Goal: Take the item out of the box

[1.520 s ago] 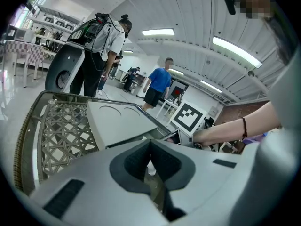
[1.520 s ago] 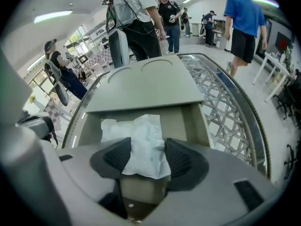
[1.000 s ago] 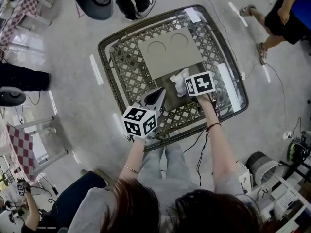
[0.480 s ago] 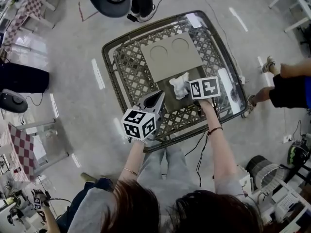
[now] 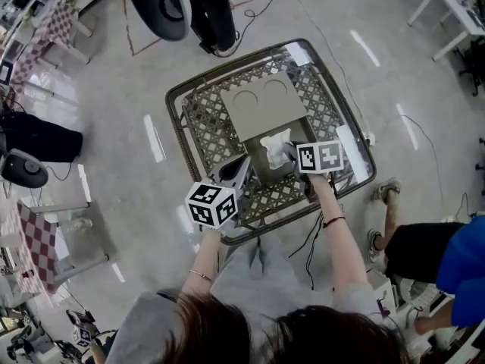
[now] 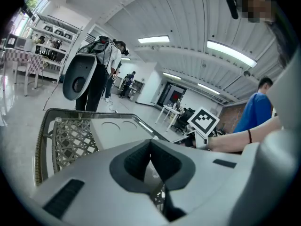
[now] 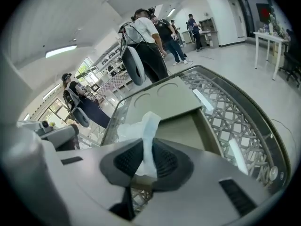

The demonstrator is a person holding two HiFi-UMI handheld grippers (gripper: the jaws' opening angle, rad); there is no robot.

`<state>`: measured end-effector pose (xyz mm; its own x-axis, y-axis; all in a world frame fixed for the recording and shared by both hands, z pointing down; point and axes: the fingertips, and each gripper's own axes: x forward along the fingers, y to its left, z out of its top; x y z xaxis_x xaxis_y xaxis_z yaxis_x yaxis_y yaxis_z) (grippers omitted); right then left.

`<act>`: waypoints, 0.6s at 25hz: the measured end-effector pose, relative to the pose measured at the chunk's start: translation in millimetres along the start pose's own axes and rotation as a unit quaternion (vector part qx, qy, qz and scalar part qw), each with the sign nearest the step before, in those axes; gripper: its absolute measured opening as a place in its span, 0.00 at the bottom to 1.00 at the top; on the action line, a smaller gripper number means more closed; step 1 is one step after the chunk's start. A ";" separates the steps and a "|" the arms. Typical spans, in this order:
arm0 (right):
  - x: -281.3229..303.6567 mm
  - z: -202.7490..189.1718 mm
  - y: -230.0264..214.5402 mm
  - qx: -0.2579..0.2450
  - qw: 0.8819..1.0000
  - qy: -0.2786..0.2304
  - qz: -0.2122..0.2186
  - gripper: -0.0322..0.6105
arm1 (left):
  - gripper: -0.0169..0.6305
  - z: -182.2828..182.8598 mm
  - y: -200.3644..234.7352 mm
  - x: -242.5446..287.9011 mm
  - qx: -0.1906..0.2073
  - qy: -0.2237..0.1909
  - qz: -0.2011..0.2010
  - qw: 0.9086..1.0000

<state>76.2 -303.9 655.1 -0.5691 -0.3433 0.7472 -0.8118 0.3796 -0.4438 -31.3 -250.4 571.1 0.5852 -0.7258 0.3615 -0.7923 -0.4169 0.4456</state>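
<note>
An open brown cardboard box [image 5: 284,174] stands on a glass-topped lattice table [image 5: 178,127], its lid flap [image 5: 261,105] with two round marks folded back. My right gripper [image 5: 288,158] is shut on a crumpled white item [image 5: 275,150], held just above the box opening. Its jaws have just been closing on that item. In the right gripper view the white item [image 7: 148,128] sticks up between the pads, with the box [image 7: 193,128] behind it. My left gripper [image 5: 244,163] hovers at the box's near left corner. It is shut with nothing in it [image 6: 150,149].
The table's metal rim [image 7: 244,102] rings the lattice. One person stands past the far edge [image 5: 216,14] beside a dark rounded object [image 5: 159,2], and another in blue [image 5: 447,256] is at the near right. A checked table [image 5: 34,241] sits at the left. Cables lie on the floor.
Both grippers have risen. The white item has come up from the box with the right gripper. The person on the right has walked toward the near side.
</note>
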 end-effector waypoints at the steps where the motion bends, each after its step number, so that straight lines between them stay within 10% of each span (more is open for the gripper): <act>1: -5.4 2.7 3.2 -0.003 1.000 -0.008 0.002 0.16 | 0.05 3.4 -1.8 -2.5 0.004 -0.003 -0.001 1.000; 15: -99.3 31.2 64.1 -0.046 0.990 -0.128 0.033 0.16 | 0.05 40.6 -37.0 -47.0 0.036 -0.037 -0.022 0.998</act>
<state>76.6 -272.3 537.0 -0.6451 -0.5176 0.5621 -0.7627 0.4809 -0.4324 -36.5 -223.1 504.3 0.6072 -0.7436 0.2800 -0.7782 -0.4855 0.3985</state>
